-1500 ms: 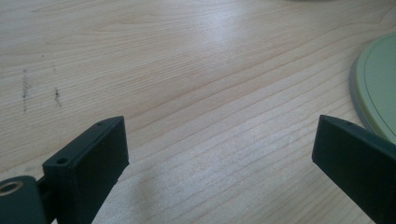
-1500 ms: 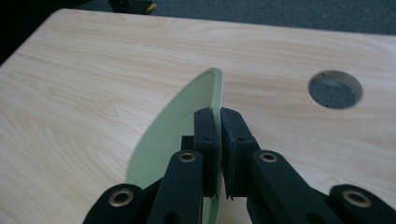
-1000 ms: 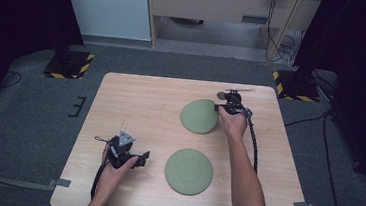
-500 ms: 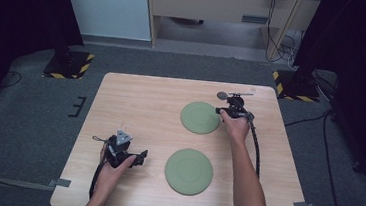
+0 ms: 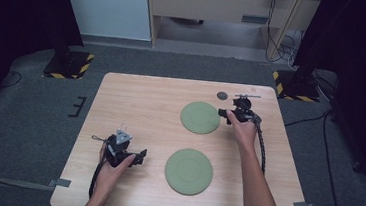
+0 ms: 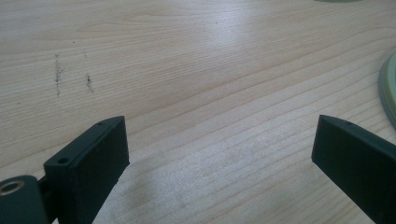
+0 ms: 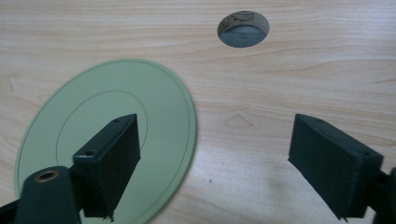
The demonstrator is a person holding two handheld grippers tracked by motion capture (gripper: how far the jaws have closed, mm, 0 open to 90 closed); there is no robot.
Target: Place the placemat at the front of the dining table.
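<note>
- Since the earlier high view, the far plate (image 5: 200, 117) is lying flat on the table (image 5: 135, 104) instead of tilted up at its right edge, and the right tongs (image 5: 226, 115) have just been opening, with nothing between their jaws now.
- Right tongs (image 7: 212, 163) are standing spread; in the right gripper view one jaw is hanging over the plate's (image 7: 84, 140) surface and the other over bare wood, with the plate's rim running between them and no pad pressing on it.
- That far plate is sitting just beside the right tongs, toward the table's middle, and its near neighbour, the near plate (image 5: 188, 171), is lying well apart from it, closer to the person.
- Left tongs (image 5: 141, 156) are resting low on the table, jaws spread wide over empty wood in the left gripper view (image 6: 219, 154), with a sliver of the near plate's rim (image 6: 388, 88) showing at that view's right edge.
- By my reading, the near plate is the next thing to be handled, and the left hand (image 5: 115, 165) is closer to it, pointing roughly at its rim.
- Both plates are round, flat, pale green discs with a faint inner ring and a matte finish, likely stiff and thin-edged.
- Wood grain is covering the table, and a small round hole (image 7: 243, 29) is sitting beyond the far plate.
</note>
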